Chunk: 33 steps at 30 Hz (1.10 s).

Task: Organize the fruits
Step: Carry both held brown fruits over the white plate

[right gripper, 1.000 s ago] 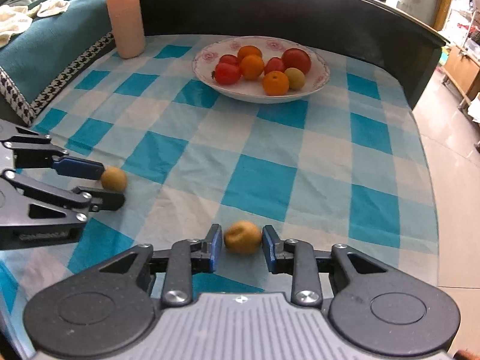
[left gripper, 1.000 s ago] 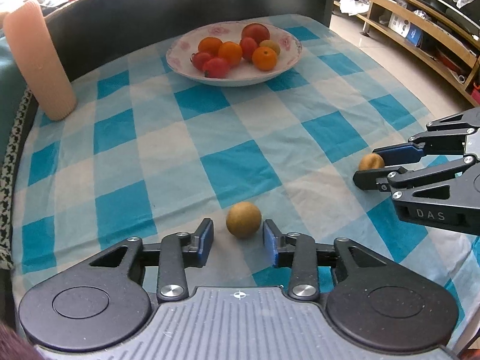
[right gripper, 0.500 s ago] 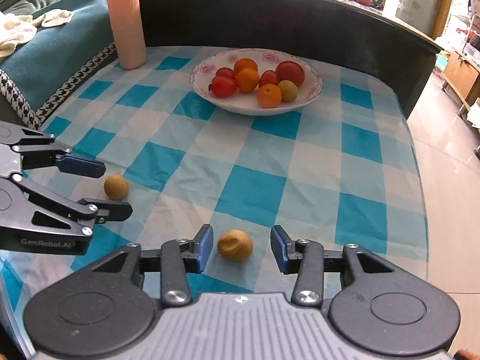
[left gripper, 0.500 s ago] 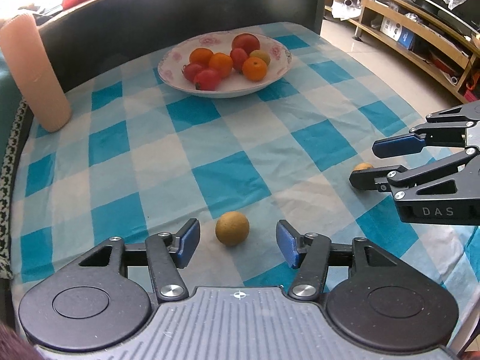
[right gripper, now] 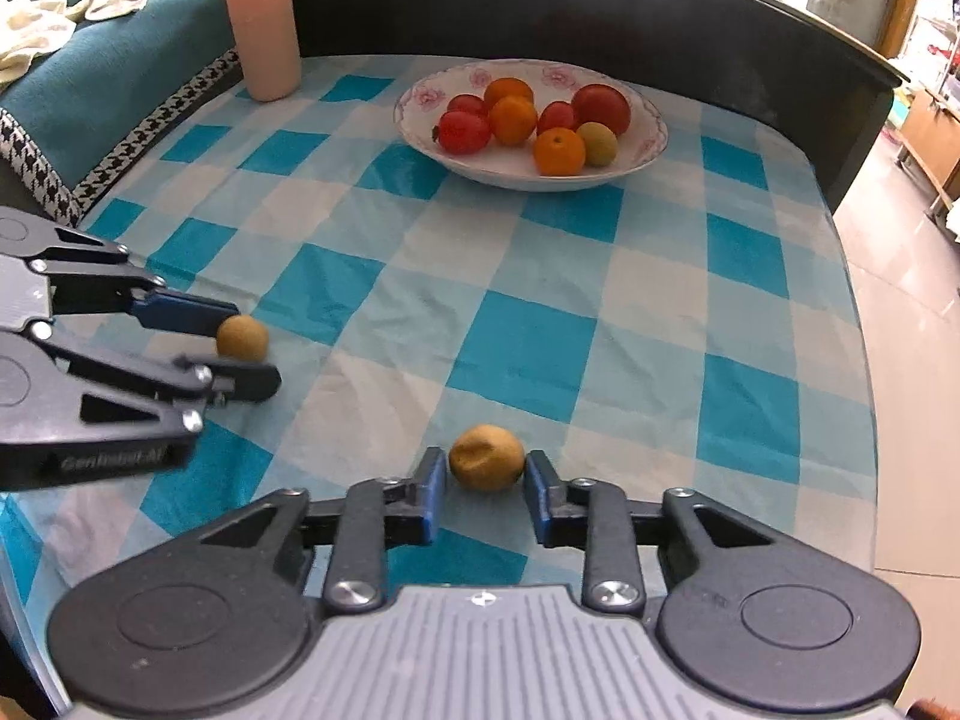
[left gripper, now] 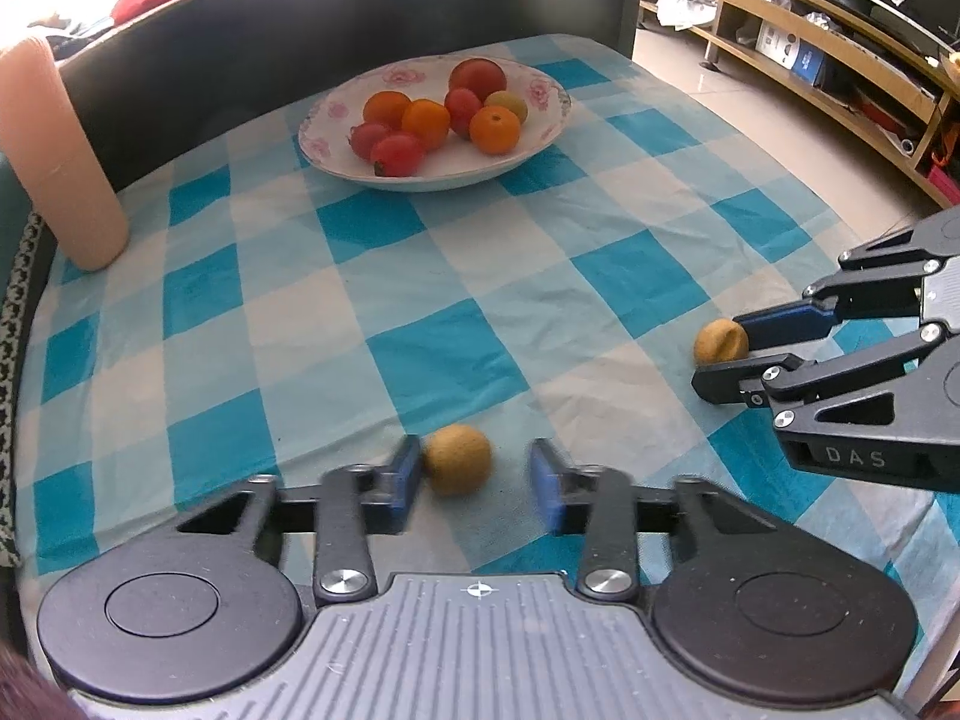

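Two small brown fruits lie on the blue-checked cloth. In the left wrist view the round brown fruit (left gripper: 457,468) sits between the fingers of my left gripper (left gripper: 477,477). The left pad touches it, a gap remains on the right, so the gripper is open. In the right wrist view the dented brown fruit (right gripper: 486,459) sits between the pads of my right gripper (right gripper: 485,480), which touch both its sides. Each gripper also shows in the other view: right gripper (left gripper: 720,354), left gripper (right gripper: 252,348). The white floral bowl (left gripper: 315,138) at the back holds several tomatoes and oranges.
A tall pink cylinder (left gripper: 60,150) stands at the table's back left corner, beside a teal cushion (right gripper: 120,60). A dark raised rim (left gripper: 300,18) runs behind the bowl. The table's right edge drops to a tiled floor (right gripper: 900,300), with wooden shelves (left gripper: 840,60) beyond.
Half a second ago both grippers stood wider and slightly back from the fruits. Both have moved forward and narrowed; the right one now touches its fruit on both sides.
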Motion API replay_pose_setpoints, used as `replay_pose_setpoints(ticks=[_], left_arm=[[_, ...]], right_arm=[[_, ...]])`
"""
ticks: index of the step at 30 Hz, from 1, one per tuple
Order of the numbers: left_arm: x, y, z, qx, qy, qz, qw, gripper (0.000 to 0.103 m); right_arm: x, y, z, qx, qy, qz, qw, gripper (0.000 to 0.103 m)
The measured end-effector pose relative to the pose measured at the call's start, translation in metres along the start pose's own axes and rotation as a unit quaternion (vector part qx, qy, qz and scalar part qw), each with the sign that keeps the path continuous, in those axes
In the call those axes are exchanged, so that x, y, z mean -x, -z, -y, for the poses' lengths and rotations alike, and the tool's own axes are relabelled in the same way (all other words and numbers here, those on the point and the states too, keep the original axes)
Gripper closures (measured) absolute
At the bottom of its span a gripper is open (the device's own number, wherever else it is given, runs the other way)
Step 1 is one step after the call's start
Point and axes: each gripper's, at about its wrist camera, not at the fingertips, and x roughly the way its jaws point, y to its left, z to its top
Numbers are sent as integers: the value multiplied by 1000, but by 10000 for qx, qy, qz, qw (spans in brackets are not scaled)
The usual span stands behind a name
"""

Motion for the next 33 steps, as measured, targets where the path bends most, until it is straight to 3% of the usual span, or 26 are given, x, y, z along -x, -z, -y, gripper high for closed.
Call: replay_pose_setpoints(ticks=[8, 33], left_arm=[[1, 2, 0, 10, -60, -19, 10000, 71], [28, -34, 7, 222, -2, 561, 9982, 70]], right_arm=[[3, -1, 0, -40, -61, -15, 10000, 60], [32, -31, -4, -326, -96, 691, 9970, 60]])
